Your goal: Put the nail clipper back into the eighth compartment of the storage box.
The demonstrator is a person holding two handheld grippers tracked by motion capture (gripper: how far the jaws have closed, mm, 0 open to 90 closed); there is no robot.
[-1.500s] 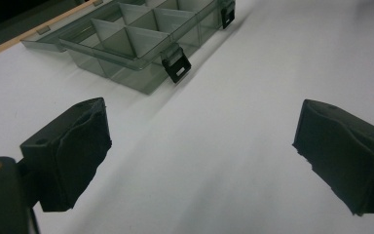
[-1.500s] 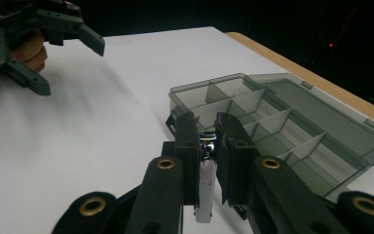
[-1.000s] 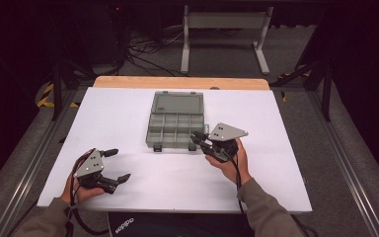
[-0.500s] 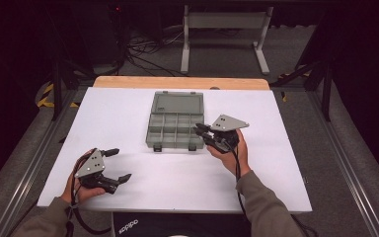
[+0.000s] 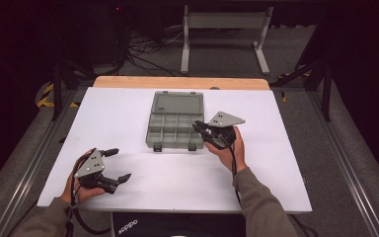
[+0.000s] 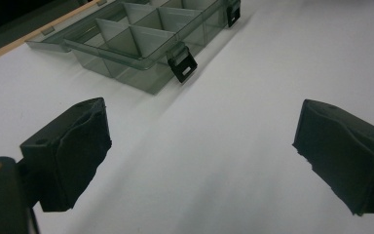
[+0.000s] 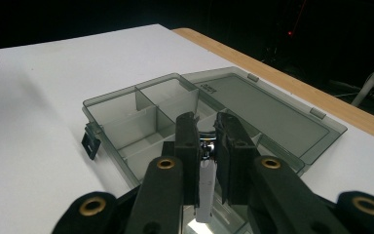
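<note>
Inspection of the white table (image 5: pixel 143 197) finds one organizer box (image 5: pixel 175 120) lying open near its middle, lid folded flat toward the far wooden edge (image 5: pixel 180 82). The box is smoky, translucent grey plastic, divided by thin walls into several compartments, with two dark latches hanging loose on the near side; the left one (image 6: pixel 183 66) shows clearly in the left gripper view. As far as can be seen, the compartments hold nothing yet.

The right hand-held gripper (image 5: pixel 203 131) sits at the box's near right corner, just over the compartments there. Its jaws are drawn close together and clamped on a small object (image 7: pixel 206 192): a slim white piece with a shiny metal end, seen between the pads in the right gripper view. What the item is cannot be settled from here. Its position above the tray suggests, in my judgement, that the piece is being brought over for sorting into one of the right-hand compartments, and the open lid serves that purpose.

The left hand-held gripper (image 5: pixel 117 165) rests low near the front left corner of the table, well apart from the box. Its jaws stand wide apart with bare table between them. It appears parked out of the way, leaving the working side free.
</note>
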